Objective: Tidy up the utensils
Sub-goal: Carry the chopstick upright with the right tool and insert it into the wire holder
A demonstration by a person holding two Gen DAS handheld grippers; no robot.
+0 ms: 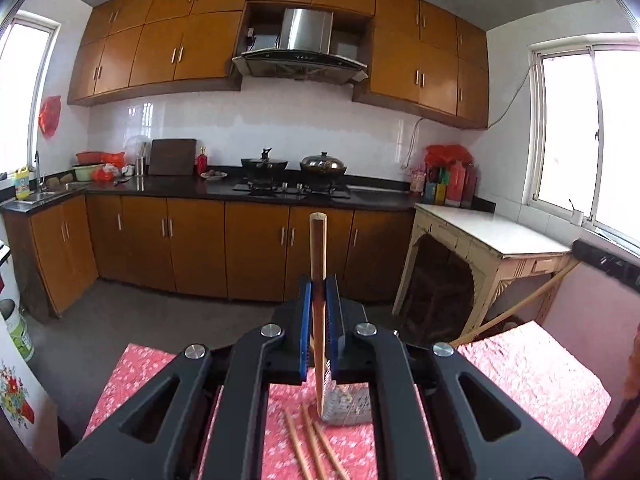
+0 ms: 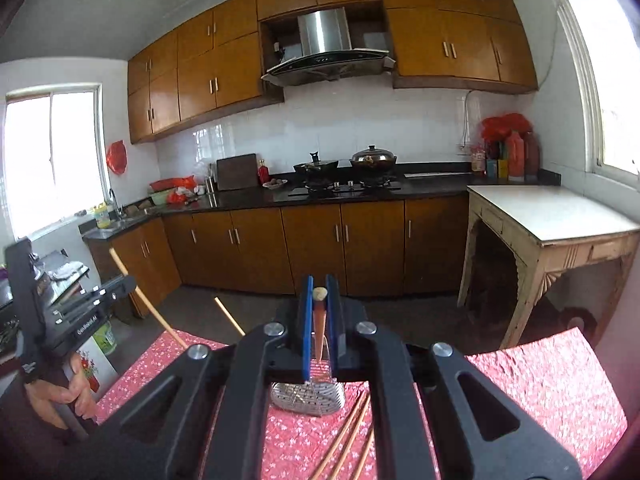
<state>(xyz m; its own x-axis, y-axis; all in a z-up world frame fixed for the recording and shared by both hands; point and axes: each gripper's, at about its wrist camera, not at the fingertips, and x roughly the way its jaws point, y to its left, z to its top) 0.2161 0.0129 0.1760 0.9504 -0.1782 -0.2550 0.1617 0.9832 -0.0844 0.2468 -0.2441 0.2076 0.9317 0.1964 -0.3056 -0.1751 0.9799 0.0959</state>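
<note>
My left gripper (image 1: 319, 288) is shut on a flat wooden stick (image 1: 318, 248) that stands upright between the blue pads above the table. My right gripper (image 2: 319, 292) is shut on the wooden handle (image 2: 319, 322) of a metal wire skimmer, whose mesh head (image 2: 308, 395) hangs over the red floral tablecloth (image 2: 540, 384). The mesh head also shows in the left wrist view (image 1: 346, 408). Several wooden chopsticks (image 1: 310, 444) lie on the cloth below both grippers, also seen in the right wrist view (image 2: 352, 436). The left gripper body (image 2: 60, 320) appears at the left of the right wrist view, with sticks beside it.
A pale side table (image 2: 552, 216) stands to the right. Kitchen counter with stove and pots (image 1: 296, 184) runs along the far wall. A long wooden rod (image 1: 516, 308) leans at the right. The tablecloth's far edge (image 1: 136, 352) drops to the floor.
</note>
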